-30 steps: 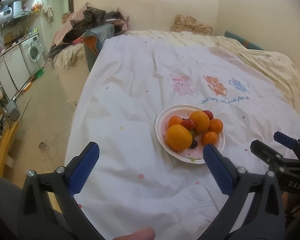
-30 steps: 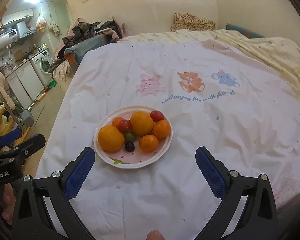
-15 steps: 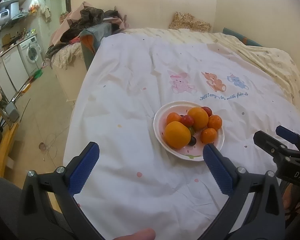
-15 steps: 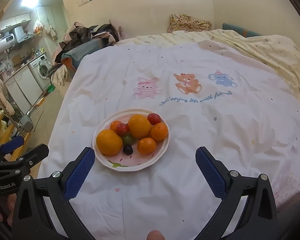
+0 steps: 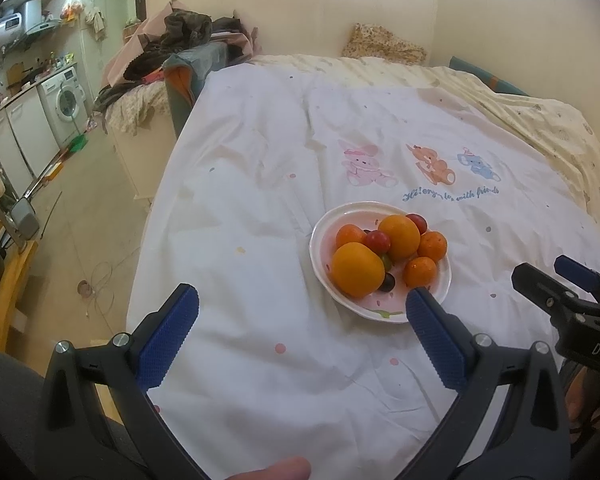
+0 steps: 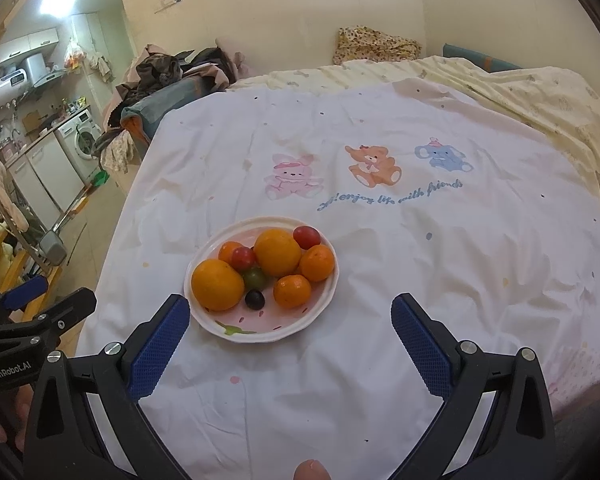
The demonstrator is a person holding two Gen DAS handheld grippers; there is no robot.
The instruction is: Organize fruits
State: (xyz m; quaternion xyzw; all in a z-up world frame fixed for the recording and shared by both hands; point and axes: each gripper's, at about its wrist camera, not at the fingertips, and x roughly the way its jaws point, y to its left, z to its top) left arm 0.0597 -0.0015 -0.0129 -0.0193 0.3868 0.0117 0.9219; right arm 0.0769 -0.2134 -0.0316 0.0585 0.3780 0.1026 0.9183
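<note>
Nine pieces of fruit sit heaped on one pink plate point(image 6: 318, 308), though part of the pile hides itself: a small orange one point(image 6: 229, 251) at the back is half behind a red tomato point(image 6: 242, 258), and in the left wrist view a green one point(image 5: 386, 261) is only a sliver between its neighbours. Counted from the right wrist view: two large oranges point(image 6: 217, 284), three small tangerines point(image 6: 292, 290), two red cherry tomatoes, one green one and one dark grape point(image 6: 255, 299). The plate lies flat on the white bedsheet point(image 6: 420, 260), nearer its left edge, below the printed bunny. The fruits are roundish, so no long axis shows.

Both grippers are empty, held above the sheet short of the plate. The left gripper point(image 5: 302, 308) has its blue pads spread wide, the right pad overlapping the plate's near rim in view. The right gripper point(image 6: 290, 316) is spread just as wide, framing the plate's near edge.
</note>
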